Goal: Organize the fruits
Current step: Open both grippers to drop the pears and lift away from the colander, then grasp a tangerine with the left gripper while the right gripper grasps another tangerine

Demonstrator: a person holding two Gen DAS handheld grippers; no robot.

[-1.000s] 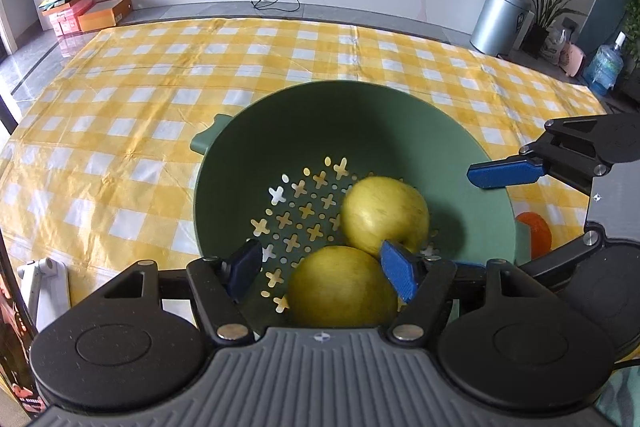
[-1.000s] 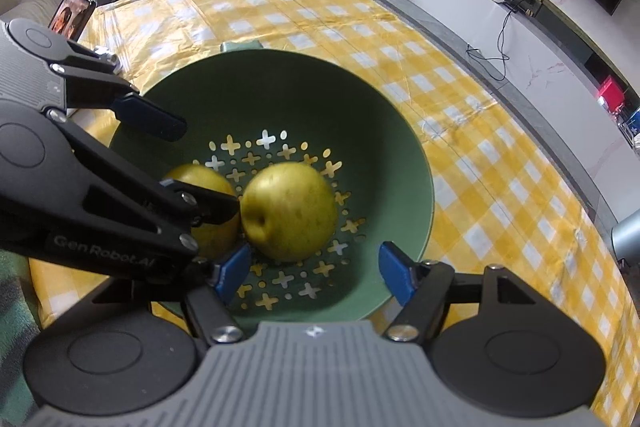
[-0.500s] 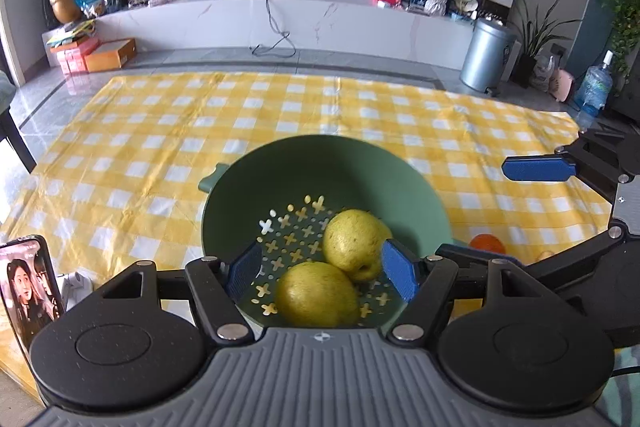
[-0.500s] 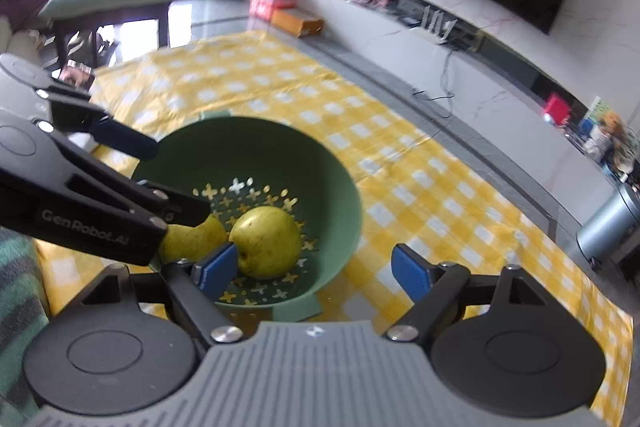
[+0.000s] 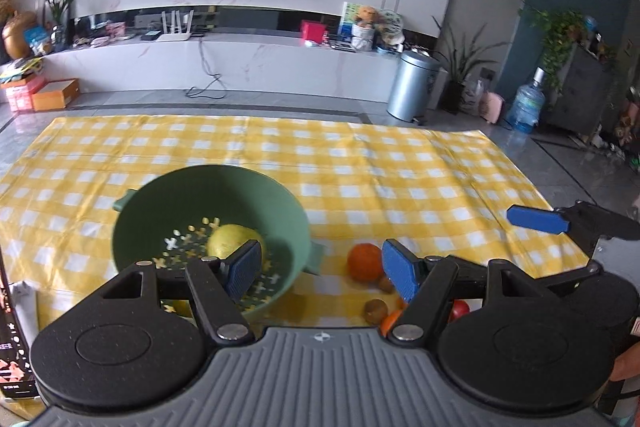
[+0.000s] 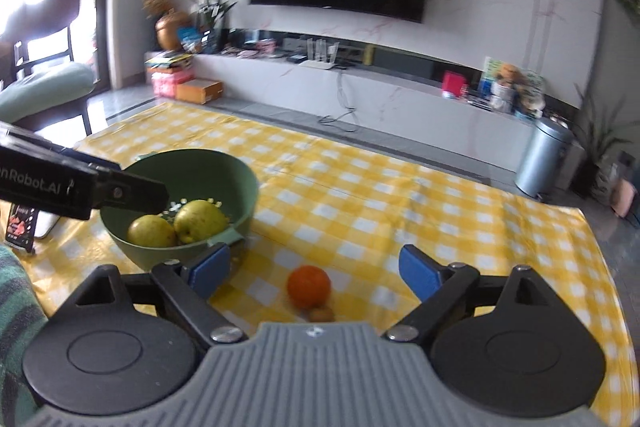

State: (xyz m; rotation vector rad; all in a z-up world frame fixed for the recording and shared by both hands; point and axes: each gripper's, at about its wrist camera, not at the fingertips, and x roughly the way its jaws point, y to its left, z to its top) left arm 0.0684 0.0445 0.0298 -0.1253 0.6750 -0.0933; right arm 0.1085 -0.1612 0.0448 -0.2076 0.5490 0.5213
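Showing two pears (image 6: 176, 225); left view one.

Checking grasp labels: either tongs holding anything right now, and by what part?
Nothing held. Left tongs and right tongs are both open and empty; the orange lies on the cloth, two pears in the green colander.

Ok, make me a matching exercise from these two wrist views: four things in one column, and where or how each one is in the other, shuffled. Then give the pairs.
Things
1. two yellow-green fruits
2. orange
3. green colander bowl
4. right gripper

Places or states
A. open, holding nothing
B. stands on the yellow checked cloth, fruit inside
C. lie side by side inside the bowl
D. lies on the cloth outside the bowl, a small brown fruit next to it

Pairs: 1-C, 2-D, 3-B, 4-A
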